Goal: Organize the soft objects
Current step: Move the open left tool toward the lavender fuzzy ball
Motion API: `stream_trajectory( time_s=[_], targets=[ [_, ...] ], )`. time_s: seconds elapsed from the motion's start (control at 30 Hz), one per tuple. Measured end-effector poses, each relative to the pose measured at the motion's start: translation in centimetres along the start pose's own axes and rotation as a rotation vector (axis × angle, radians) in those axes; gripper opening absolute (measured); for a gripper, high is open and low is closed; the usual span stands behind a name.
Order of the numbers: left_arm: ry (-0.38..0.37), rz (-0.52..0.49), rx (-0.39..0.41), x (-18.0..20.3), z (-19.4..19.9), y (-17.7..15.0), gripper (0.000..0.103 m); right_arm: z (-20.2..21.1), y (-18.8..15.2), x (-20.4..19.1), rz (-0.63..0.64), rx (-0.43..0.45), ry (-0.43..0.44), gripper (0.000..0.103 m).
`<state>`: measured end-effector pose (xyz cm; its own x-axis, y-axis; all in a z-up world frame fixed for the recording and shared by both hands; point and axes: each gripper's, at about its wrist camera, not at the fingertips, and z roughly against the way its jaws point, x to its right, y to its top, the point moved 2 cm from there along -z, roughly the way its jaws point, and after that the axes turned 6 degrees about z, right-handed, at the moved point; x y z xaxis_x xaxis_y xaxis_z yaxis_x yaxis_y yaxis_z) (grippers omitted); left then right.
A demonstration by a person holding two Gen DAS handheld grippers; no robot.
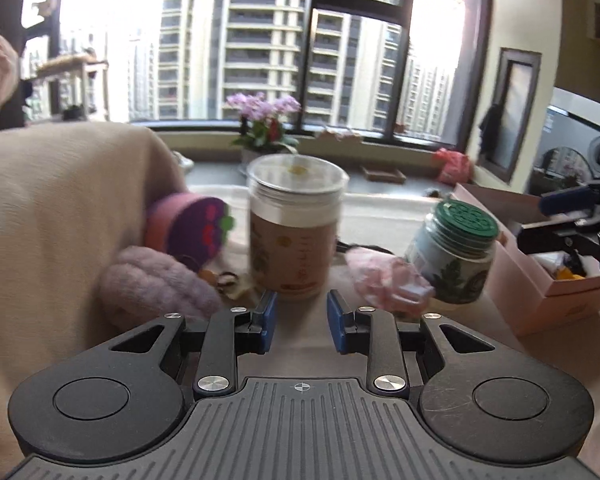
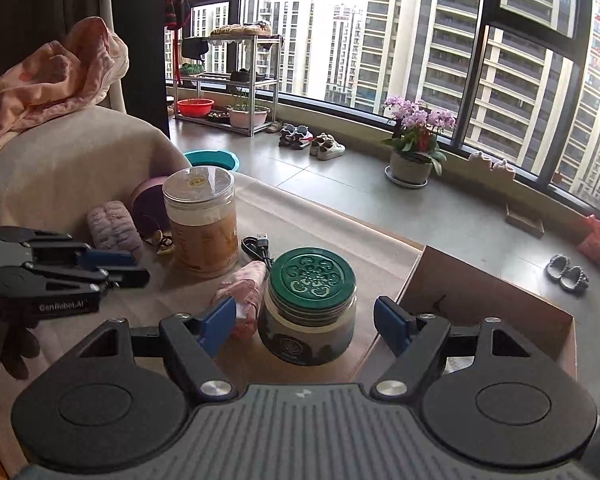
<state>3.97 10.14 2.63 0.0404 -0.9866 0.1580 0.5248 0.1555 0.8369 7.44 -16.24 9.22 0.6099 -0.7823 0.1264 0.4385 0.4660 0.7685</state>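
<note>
I see the worktop (image 2: 308,216) under a beige cloth, its far edge toward the window. A beige-draped cushion (image 2: 72,160) rises along its left edge, and an open pink box (image 1: 540,280) sits at the right edge. Near the middle stands a tall clear-lidded canister (image 2: 202,220), with a squat green-lidded jar (image 2: 310,308) nearer me and toward the right edge.

The soft things cluster at the left edge against the cushion: a lilac plush (image 1: 156,284), and behind it a round pink-and-purple plush (image 1: 192,228). A crumpled pink cloth (image 2: 246,292) lies just beside the green-lidded jar, between it and the canister; I cannot tell whether they touch.

My right claw (image 2: 305,320) is spread wide, the jar between its fingers with gaps on both sides, pinching nothing. My left claw (image 1: 302,314) has a narrow gap between its pads, nothing in it, pointing at the canister's base.
</note>
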Motion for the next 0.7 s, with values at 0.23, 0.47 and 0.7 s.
stream_trajectory(
  time_s=[0.23,0.47,0.7],
  targets=[
    [0.168,0.167,0.025,-4.6,0.3,2.3,0.031,-2.1,-0.2,-3.9,0.08,0.001,0.075,0.076],
    [0.2,0.221,-0.026,-5.3,0.0,1.2,0.031,-3.9,-1.6,-6.7,0.087,-0.038,0.161,0.077],
    [0.224,0.292,-0.057,-6.3,-2.0,1.2,0.032,-4.2,-2.5,-7.1,0.107,-0.033,0.084,0.076]
  ],
)
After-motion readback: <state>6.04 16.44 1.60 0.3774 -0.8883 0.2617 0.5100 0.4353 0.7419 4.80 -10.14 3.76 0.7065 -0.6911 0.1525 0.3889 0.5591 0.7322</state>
